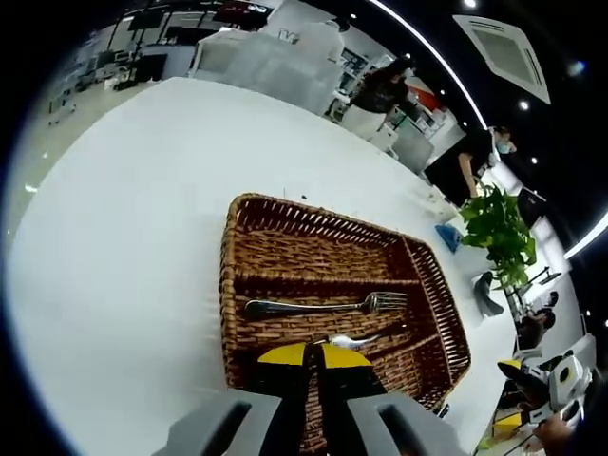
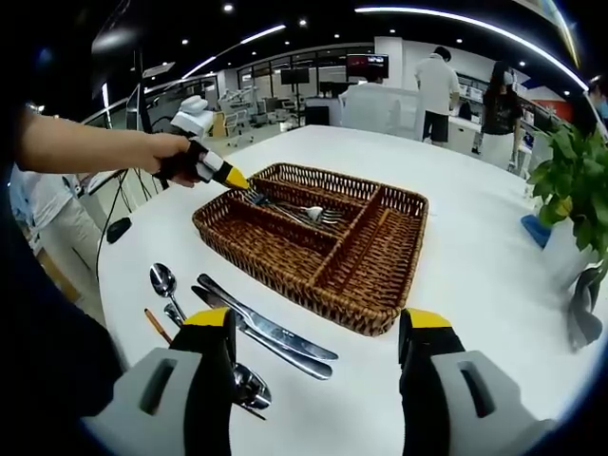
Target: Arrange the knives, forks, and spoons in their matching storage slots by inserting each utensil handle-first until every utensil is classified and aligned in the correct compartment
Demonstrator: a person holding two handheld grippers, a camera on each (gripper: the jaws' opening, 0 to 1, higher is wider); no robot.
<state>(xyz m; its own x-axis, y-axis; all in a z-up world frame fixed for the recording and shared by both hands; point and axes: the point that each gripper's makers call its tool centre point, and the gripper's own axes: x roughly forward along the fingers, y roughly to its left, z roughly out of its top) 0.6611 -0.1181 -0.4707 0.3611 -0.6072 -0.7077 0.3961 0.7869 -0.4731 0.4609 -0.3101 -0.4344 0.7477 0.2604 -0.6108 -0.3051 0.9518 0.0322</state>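
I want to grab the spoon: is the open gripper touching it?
Apart. The right gripper view shows the right gripper open above the table, the spoon lying off to its side.

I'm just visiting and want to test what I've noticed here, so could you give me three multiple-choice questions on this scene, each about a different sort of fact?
1. Where do the two silver table knives lie?
A. on the white table in front of the basket
B. inside the basket
C. under the plant

2. What colour are the tips of the right gripper?
A. red
B. yellow
C. green

3. How do the right gripper's jaws stand?
A. shut on a spoon
B. shut on a knife
C. open, holding nothing

Answers: 1 A, the knives rest on the white table before the brown woven wicker basket. 2 B, both tips are yellow. 3 C, the jaws stand wide apart, with the knives lying free between them.
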